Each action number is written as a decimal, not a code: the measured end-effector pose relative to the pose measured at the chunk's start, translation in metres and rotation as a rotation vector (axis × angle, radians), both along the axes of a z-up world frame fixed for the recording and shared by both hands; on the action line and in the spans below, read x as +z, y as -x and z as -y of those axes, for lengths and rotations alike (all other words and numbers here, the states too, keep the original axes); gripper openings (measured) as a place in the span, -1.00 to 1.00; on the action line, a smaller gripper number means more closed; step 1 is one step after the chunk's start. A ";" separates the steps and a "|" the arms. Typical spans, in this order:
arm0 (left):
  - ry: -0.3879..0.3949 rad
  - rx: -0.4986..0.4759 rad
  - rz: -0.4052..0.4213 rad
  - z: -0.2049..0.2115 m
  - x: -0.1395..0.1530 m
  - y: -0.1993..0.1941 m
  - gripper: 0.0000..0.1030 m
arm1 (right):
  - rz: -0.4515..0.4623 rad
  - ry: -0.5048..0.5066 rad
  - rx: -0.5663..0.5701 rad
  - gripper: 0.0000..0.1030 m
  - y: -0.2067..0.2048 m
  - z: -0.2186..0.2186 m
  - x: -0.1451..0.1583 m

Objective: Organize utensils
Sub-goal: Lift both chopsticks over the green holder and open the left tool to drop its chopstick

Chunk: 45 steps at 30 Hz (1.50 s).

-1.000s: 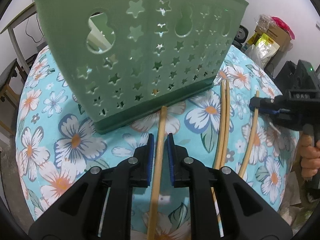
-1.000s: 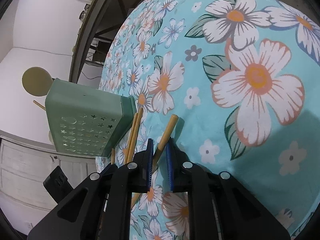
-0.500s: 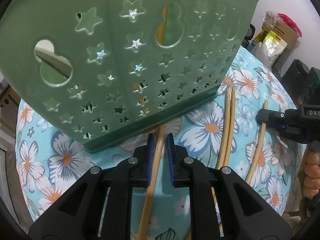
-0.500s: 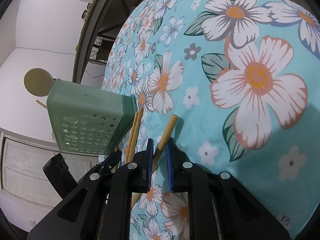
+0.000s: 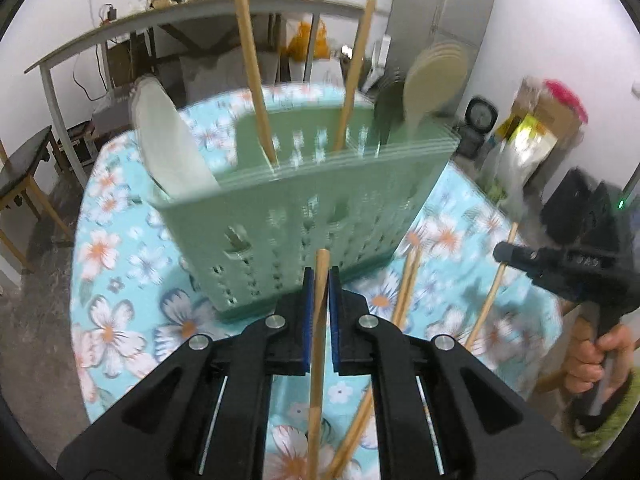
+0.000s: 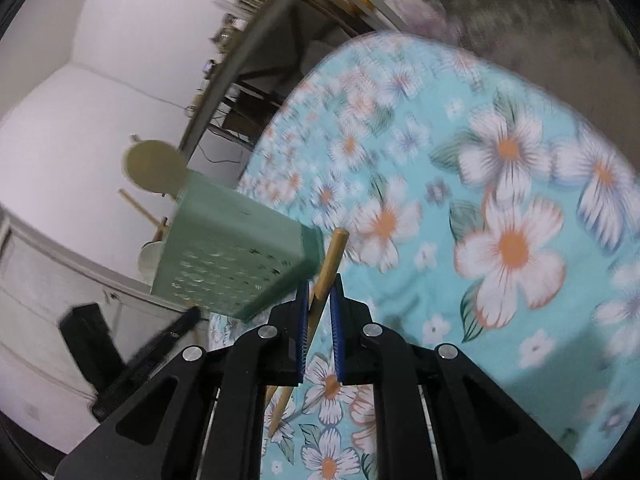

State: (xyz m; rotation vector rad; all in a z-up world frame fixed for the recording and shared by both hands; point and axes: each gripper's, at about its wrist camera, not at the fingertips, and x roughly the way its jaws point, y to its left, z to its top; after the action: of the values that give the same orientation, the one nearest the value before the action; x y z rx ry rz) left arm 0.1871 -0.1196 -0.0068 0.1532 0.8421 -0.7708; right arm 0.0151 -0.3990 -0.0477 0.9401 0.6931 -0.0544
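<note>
My left gripper [image 5: 320, 276] is closing its jaws tight on a wooden chopstick [image 5: 318, 344], held clear of the floral tablecloth [image 5: 120, 280] in front of the green star-cut basket [image 5: 304, 200]. My right gripper [image 6: 320, 284] is shut on another chopstick [image 6: 330, 264], which slants up past the basket [image 6: 236, 264]. In the left wrist view the right gripper [image 5: 504, 254] and its chopstick [image 5: 486, 304] are at the right edge. A loose pair of chopsticks [image 5: 404, 292] lies on the cloth. The basket holds a white spatula [image 5: 172, 152], a wooden spoon [image 5: 432, 76] and two upright sticks [image 5: 252, 60].
The round table's edge [image 6: 280, 120] drops to a grey floor. Behind it stand a long shelf table [image 5: 160, 20] with clutter, a wooden stool [image 5: 24, 176] at left, and bags and boxes [image 5: 532, 128] at right. A hand [image 5: 592, 364] grips the right tool's handle.
Both grippers have risen, each carrying its chopstick off the cloth. The left view now looks over the basket's rim instead of at its side wall. Both views are motion-blurred.
</note>
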 end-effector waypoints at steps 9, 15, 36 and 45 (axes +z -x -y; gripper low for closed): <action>0.206 0.017 0.035 -0.041 0.071 0.012 -0.89 | 0.093 0.256 0.030 -0.84 0.015 -0.018 0.067; 0.282 0.019 0.138 -0.058 0.118 0.023 -0.89 | 0.125 0.320 0.039 -0.86 0.022 -0.025 0.089; 0.369 0.086 0.492 -0.040 0.203 0.018 -0.90 | 0.141 0.334 0.056 -0.88 0.021 -0.031 0.105; 0.339 0.089 0.416 -0.020 0.158 -0.019 -0.89 | 0.126 0.314 0.064 -0.88 0.018 -0.029 0.098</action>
State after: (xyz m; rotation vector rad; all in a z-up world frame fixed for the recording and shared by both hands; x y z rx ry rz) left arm 0.2061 -0.0995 0.1509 -0.0271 0.3153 -0.7530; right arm -0.0025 -0.3697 0.0499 0.6146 0.5770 -0.0455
